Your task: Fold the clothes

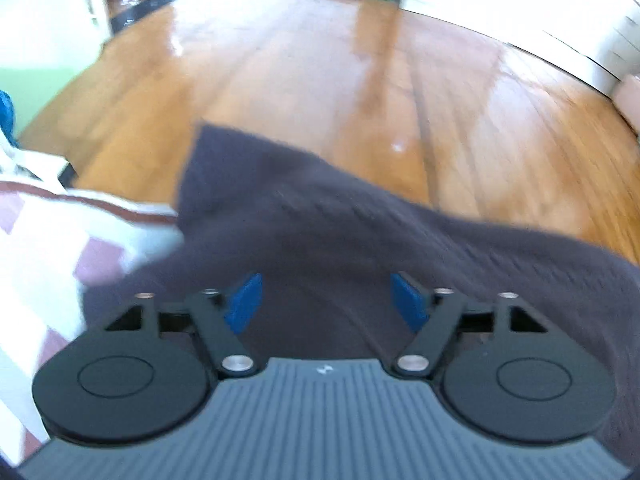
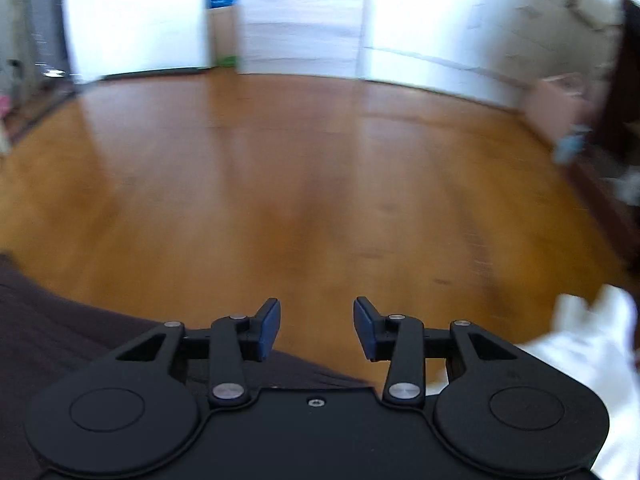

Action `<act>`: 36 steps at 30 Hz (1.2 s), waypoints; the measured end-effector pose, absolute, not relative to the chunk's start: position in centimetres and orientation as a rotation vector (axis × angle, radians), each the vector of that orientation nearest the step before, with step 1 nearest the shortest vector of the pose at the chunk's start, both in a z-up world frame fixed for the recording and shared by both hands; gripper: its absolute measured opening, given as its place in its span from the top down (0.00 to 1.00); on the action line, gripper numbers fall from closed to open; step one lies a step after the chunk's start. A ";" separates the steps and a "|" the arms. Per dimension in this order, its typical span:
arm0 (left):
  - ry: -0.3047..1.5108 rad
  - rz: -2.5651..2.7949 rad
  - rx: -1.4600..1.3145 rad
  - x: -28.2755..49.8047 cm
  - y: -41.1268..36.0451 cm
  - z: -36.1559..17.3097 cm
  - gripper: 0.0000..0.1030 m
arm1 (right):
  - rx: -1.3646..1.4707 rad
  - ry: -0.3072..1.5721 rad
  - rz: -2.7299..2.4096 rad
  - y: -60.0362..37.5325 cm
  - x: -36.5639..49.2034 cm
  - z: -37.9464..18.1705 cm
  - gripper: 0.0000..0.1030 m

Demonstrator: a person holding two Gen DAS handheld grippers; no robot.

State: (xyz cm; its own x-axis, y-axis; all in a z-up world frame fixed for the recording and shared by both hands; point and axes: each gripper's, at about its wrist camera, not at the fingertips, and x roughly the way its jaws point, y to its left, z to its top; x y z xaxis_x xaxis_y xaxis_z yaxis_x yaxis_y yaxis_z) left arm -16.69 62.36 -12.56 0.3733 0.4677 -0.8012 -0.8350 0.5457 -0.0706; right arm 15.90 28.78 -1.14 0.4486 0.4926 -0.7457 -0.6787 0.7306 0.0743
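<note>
Item: dark knit garment [image 1: 320,232], spread on wooden floor [image 1: 304,80]. Left gripper [image 1: 323,300] and right gripper [image 2: 316,328]: jaws spread, empty. Step: between folds, seemingly. Next: pinch an edge.

We see dark garment [image 1: 320,232] motion-blurred, cut by right edge; white cloth [image 2: 592,344] smeared, cut off at right edge.

The left gripper [image 1: 326,298] hangs tilted down over the dark cloth [image 1: 320,216], jaws wide apart, gripping nothing. The right gripper [image 2: 317,328], past the cloth's edge, is parted and empty.
</note>
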 end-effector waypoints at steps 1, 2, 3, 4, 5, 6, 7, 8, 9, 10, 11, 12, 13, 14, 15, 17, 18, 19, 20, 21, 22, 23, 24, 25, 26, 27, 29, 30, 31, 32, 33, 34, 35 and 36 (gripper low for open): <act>0.831 0.915 -0.512 -16.5 63.9 -12.4 0.27 | -0.211 0.869 0.787 30.4 15.9 -0.9 0.55; 0.845 0.947 -0.504 -16.3 65.5 -12.2 0.27 | -0.156 0.911 0.841 32.0 15.6 -1.2 0.55; 0.858 0.977 -0.498 -16.2 67.1 -12.1 0.26 | -0.098 0.952 0.895 33.7 15.3 -1.6 0.55; 0.869 1.001 -0.503 -16.1 68.8 -12.1 0.26 | -0.039 0.993 0.949 35.4 15.1 -2.0 0.55; 0.877 1.020 -0.512 -16.2 70.4 -12.2 0.25 | -0.003 1.025 0.988 37.1 14.2 -2.7 0.55; 0.873 1.016 -0.537 -16.2 72.0 -12.6 0.20 | 0.004 1.050 1.018 38.7 13.2 -3.5 0.55; 0.868 1.016 -0.562 -16.3 73.6 -12.9 0.18 | 0.007 1.075 1.048 40.3 12.2 -4.2 0.55; 0.857 1.033 -0.590 -16.5 74.5 -13.5 0.18 | 0.001 1.081 1.073 41.7 11.1 -4.9 0.55; 0.846 1.050 -0.617 -16.7 75.5 -14.1 0.18 | -0.011 1.085 1.100 42.7 10.3 -5.3 0.55; 0.834 1.067 -0.645 -16.8 76.5 -14.6 0.18 | -0.024 1.088 1.127 43.7 9.6 -5.7 0.55; 0.822 1.084 -0.673 -17.0 77.5 -15.2 0.18 | -0.039 1.077 1.153 44.4 9.2 -6.1 0.55; 0.811 1.101 -0.693 -17.1 78.3 -15.7 0.18 | -0.055 1.063 1.178 45.1 8.8 -6.4 0.55; 0.800 1.117 -0.684 -17.1 78.4 -16.0 0.18 | -0.075 1.049 1.200 45.6 8.5 -6.8 0.55; 0.791 1.105 -0.696 -17.0 78.5 -16.4 0.18 | -0.088 1.056 1.212 46.1 8.0 -7.3 0.55; 0.783 1.093 -0.708 -16.9 78.6 -16.8 0.18 | -0.100 1.066 1.224 46.6 7.6 -7.8 0.55; 0.768 1.067 -0.732 -16.6 78.8 -17.5 0.18 | -0.119 1.091 1.233 47.4 6.8 -9.0 0.55; 0.765 1.045 -0.741 -16.1 78.9 -17.6 0.18 | -0.124 1.105 1.227 47.5 6.9 -9.8 0.55; 0.762 1.015 -0.753 -15.6 79.0 -17.8 0.18 | -0.128 1.117 1.217 47.4 6.5 -10.3 0.55; 0.761 0.972 -0.775 -15.2 79.2 -18.1 0.18 | -0.133 1.128 1.208 47.5 6.3 -10.7 0.55; 0.758 0.916 -0.813 -14.8 79.5 -18.7 0.15 | -0.132 1.132 1.201 47.5 6.2 -10.9 0.55; 0.760 0.885 -0.845 -14.8 79.7 -19.3 0.16 | -0.121 1.136 1.195 47.3 6.2 -10.9 0.55; 0.755 0.887 -0.863 -15.0 79.8 -19.6 0.24 | -0.109 1.139 1.188 47.1 6.2 -10.8 0.55; 0.729 0.888 -0.869 -15.4 79.7 -19.7 0.56 | -0.101 1.140 1.188 46.9 6.1 -10.5 0.55; 0.696 0.868 -0.886 -16.0 79.3 -19.4 0.90 | -0.094 1.141 1.189 46.7 6.1 -10.2 0.55; 0.654 0.848 -0.920 -16.8 78.6 -19.0 0.92 | -0.087 1.142 1.190 46.5 6.1 -9.9 0.55; 0.609 0.830 -0.950 -17.6 77.8 -18.5 0.92 | -0.085 1.144 1.187 46.3 6.0 -9.5 0.55; 0.491 0.857 -0.917 -19.7 74.1 -15.9 0.92 | -0.085 1.146 1.156 45.7 5.9 -8.2 0.55; 0.437 0.882 -0.876 -20.6 71.8 -14.5 0.93 | -0.088 1.146 1.125 45.3 5.9 -7.3 0.53; 0.412 0.898 -0.816 -21.2 69.5 -13.5 0.94 | -0.061 1.123 1.140 44.7 5.8 -6.2 0.53; 0.389 0.911 -0.761 -21.8 67.2 -12.6 0.94 | -0.032 1.106 1.173 44.2 5.7 -5.2 0.53; 0.378 0.906 -0.745 -22.3 65.1 -12.4 0.94 | -0.042 1.104 1.184 44.4 5.5 -4.6 0.54; 0.368 0.870 -0.783 -22.8 63.4 -12.8 0.94 | -0.057 1.103 1.192 44.6 5.3 -4.0 0.53; 0.360 0.834 -0.820 -23.3 61.8 -13.2 0.94 | -0.081 1.082 1.201 45.1 4.9 -3.5 0.53; 0.368 0.792 -0.855 -23.3 60.7 -14.0 0.94 | -0.106 1.058 1.210 45.6 4.4 -3.0 0.53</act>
